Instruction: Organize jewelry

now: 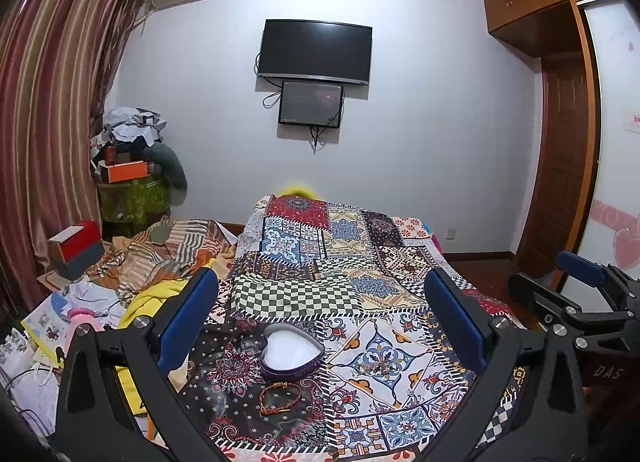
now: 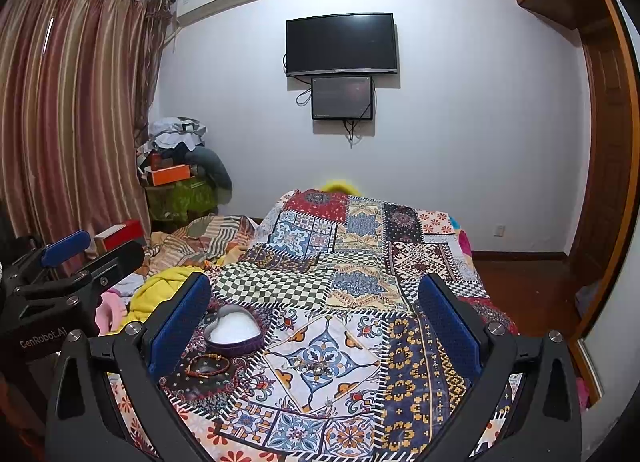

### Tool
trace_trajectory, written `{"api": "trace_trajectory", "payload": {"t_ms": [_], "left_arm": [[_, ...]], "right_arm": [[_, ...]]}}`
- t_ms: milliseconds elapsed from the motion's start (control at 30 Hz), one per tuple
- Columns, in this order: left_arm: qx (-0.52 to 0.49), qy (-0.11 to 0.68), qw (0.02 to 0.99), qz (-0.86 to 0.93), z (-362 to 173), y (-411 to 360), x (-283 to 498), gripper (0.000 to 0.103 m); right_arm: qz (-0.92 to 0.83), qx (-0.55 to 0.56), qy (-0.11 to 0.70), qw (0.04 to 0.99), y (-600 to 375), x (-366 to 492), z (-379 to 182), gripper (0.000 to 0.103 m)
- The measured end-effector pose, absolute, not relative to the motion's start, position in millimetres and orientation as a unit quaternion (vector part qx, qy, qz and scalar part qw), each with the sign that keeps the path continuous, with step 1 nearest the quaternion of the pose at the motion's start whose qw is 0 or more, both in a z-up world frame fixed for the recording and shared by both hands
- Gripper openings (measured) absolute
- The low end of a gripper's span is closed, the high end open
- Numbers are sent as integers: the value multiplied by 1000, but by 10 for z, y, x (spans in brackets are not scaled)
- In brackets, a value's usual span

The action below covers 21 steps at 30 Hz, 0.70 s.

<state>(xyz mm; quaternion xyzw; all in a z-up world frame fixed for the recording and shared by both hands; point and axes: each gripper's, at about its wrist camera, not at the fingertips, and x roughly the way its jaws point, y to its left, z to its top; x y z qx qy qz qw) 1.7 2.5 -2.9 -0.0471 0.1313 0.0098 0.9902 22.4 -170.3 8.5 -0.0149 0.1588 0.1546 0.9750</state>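
- I hold both grippers above a bed spread with a patchwork cloth (image 1: 360, 286); nothing is picked up yet.
- Left gripper (image 1: 320, 314): jaws wide open, empty. Right gripper (image 2: 314, 318): jaws wide open, empty.
- A heart-shaped box (image 1: 291, 354), lid off, white lining showing, sits on the cloth between the left gripper's fingers.
- A red corded bracelet (image 1: 280, 393) lies flat just in front of the box, apart from it.
- A small metallic piece, too small to identify, lies on the blue tile (image 2: 316, 367) right of the box.
- My judgement: take the bracelet first with the left gripper. Come straight down, straddle one side of the loop, close slowly without snagging the cloth, then lift it over the box.
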Motion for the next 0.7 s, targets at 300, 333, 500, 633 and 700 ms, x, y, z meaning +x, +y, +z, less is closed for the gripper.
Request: {"api": "trace_trajectory", "payload": {"t_ms": [300, 333, 500, 633, 700], "left_arm": [[-47, 131, 990, 9, -27, 26, 17, 103], [-47, 131, 990, 10, -27, 24, 20, 103], [-47, 131, 990, 9, -25, 25, 21, 103], [-47, 132, 990, 9, -30, 23, 24, 103], [-47, 131, 990, 10, -31, 19, 26, 103]], "right_arm": [[155, -15, 159, 975, -1702, 232, 77, 103], [155, -15, 160, 975, -1701, 233, 81, 103], [155, -15, 160, 975, -1700, 234, 86, 103], [155, -15, 160, 975, -1692, 235, 59, 103], [155, -15, 161, 975, -1692, 237, 65, 103]]}}
